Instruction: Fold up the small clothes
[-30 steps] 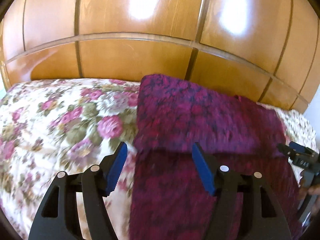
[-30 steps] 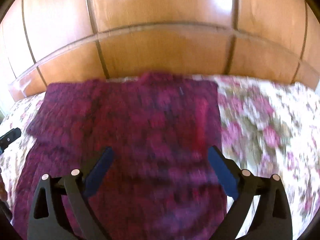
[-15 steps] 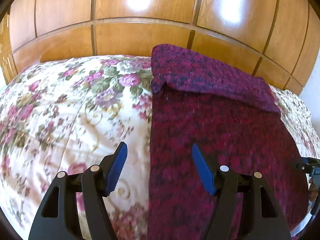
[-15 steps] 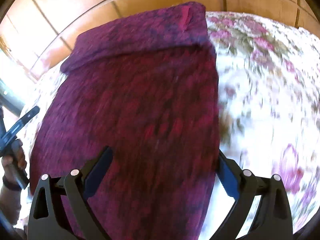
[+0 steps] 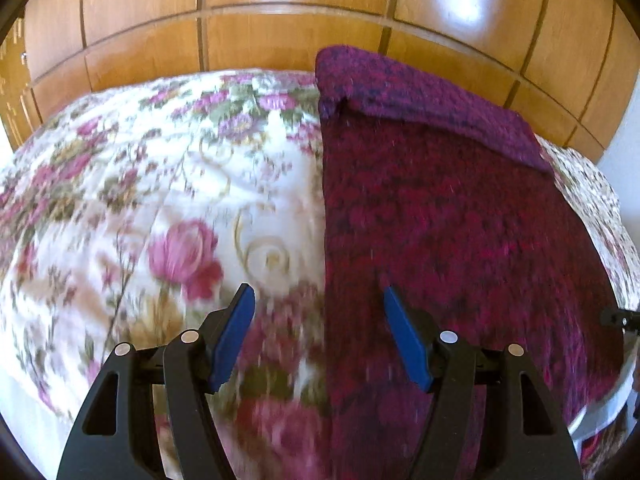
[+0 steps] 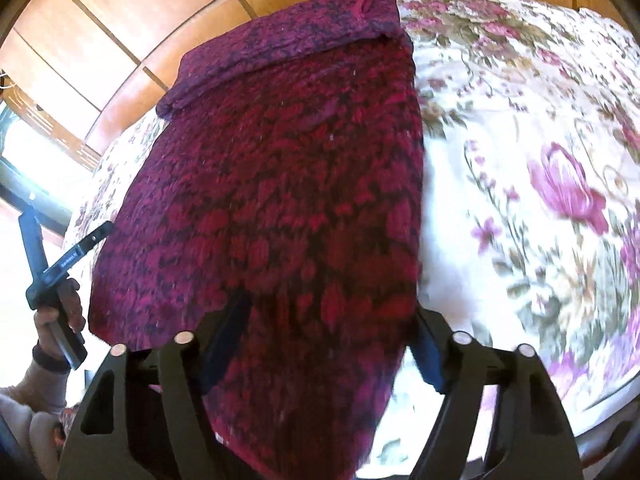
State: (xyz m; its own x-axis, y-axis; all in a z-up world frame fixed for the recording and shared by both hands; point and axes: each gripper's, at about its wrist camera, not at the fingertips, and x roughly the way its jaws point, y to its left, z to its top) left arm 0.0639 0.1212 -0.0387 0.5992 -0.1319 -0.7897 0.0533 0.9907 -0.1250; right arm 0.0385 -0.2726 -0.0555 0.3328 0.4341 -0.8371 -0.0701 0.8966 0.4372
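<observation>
Floral bedspread (image 5: 160, 184) before wood panelling. Maroon garment (image 5: 440, 220): top edge folded over; remainder unfolded. Left gripper (image 5: 318, 336) apart, empty. Right gripper (image 6: 328, 344), just narrowing, straddles the hem; clamping indeterminate.

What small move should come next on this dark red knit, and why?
Probably lower both grippers onto the near hem and pinch its corners. The far end of the red knit garment is already folded over, and the near part lies flat on the floral bedspread. The left gripper straddles its left edge, open. The right gripper has just been closing, the near edge between its jaws, grip unclear.
</observation>
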